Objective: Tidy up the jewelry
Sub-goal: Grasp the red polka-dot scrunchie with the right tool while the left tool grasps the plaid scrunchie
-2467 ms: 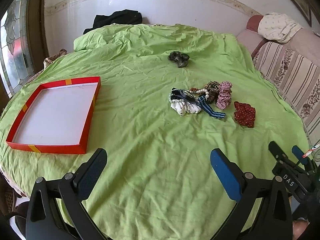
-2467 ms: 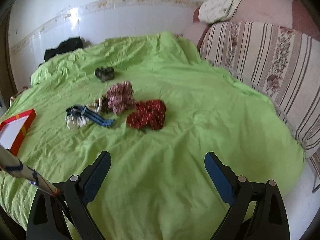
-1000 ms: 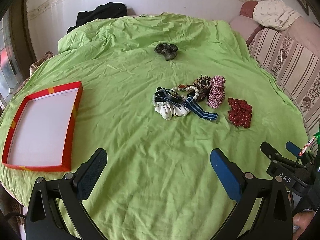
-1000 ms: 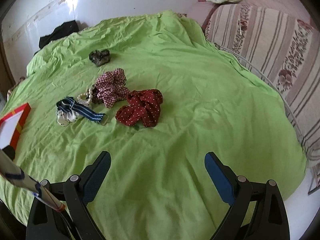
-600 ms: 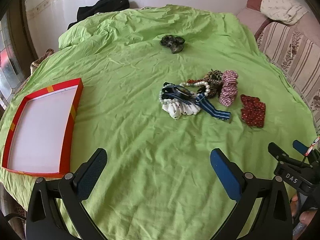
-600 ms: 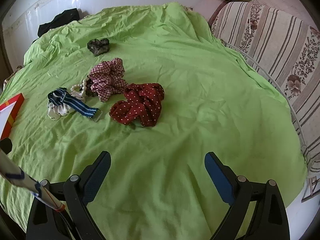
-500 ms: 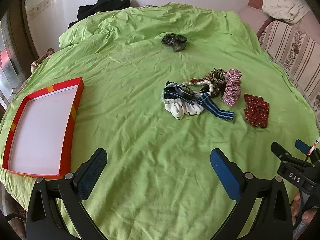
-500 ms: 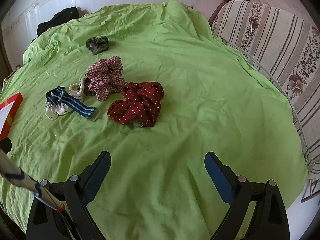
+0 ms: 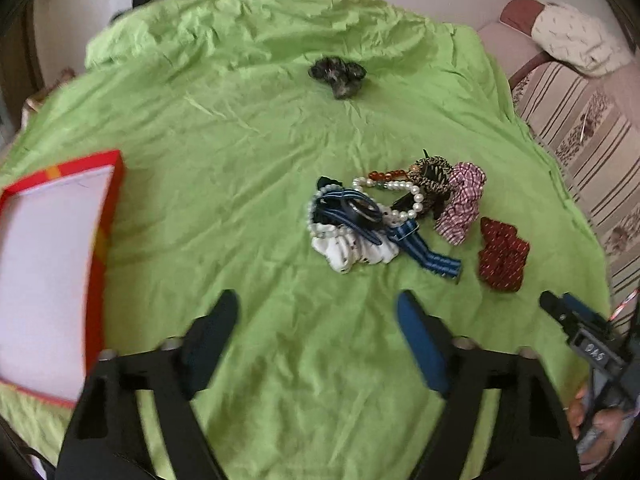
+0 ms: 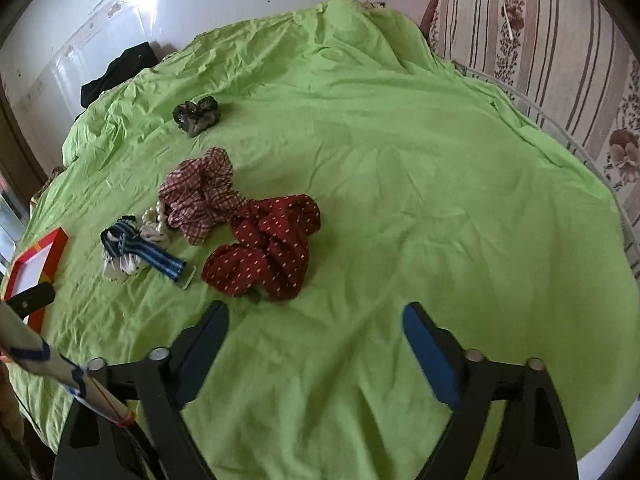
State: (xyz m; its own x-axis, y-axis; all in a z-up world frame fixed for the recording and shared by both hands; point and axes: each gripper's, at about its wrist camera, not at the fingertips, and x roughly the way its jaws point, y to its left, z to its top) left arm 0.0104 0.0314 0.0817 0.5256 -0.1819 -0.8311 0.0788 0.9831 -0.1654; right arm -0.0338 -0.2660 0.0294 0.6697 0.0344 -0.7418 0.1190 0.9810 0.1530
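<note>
A round table draped in a wrinkled lime-green cloth [image 9: 248,184] was viewed from both wrist cameras. The left gripper [image 9: 316,320] was seen over bare cloth at six o'clock, its jaws closing with nothing between them; the right gripper [image 10: 316,332] was likewise closing on nothing. In the left view, a tangle of white pearl bracelets [image 9: 404,196], a blue striped watch strap [image 9: 432,258], a white spotted scrunchie [image 9: 352,250] and a pink checked scrunchie [image 9: 460,208] lay clustered at about two o'clock, with a dark red dotted scrunchie [image 10: 268,244] just beside them. A dark mottled scrunchie [image 9: 338,76] lay apart at twelve o'clock. An empty red-rimmed shallow box [image 9: 102,240] sat at nine o'clock. On the right gripper's body, at four o'clock, the letters "DAS" [image 9: 592,350] were legible.
</note>
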